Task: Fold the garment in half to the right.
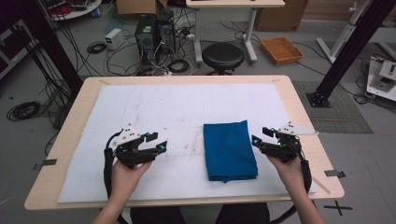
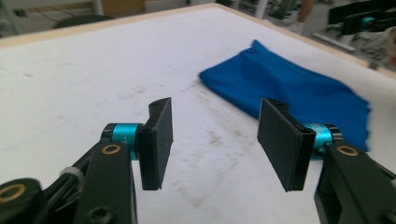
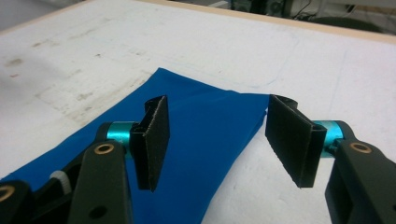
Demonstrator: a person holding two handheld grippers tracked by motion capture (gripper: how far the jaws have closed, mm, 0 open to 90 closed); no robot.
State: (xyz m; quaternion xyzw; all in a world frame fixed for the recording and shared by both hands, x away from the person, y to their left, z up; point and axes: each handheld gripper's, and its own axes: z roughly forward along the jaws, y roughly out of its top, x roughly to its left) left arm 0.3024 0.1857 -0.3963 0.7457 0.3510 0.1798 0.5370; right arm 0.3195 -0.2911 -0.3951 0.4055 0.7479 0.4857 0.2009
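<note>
Blue cloth (image 1: 229, 150) folded on white mat (image 1: 154, 109), wooden table (image 1: 74, 116), cluttered floor (image 1: 56, 65)

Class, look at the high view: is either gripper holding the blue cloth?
No. The blue cloth lies folded on the table, apart from both open grippers.

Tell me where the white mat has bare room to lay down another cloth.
The far half of the white mat, beyond the folded blue cloth, is bare. So is the strip between the cloth and the left gripper. It is tightest between the cloth and the right gripper, near the table edge.
</note>
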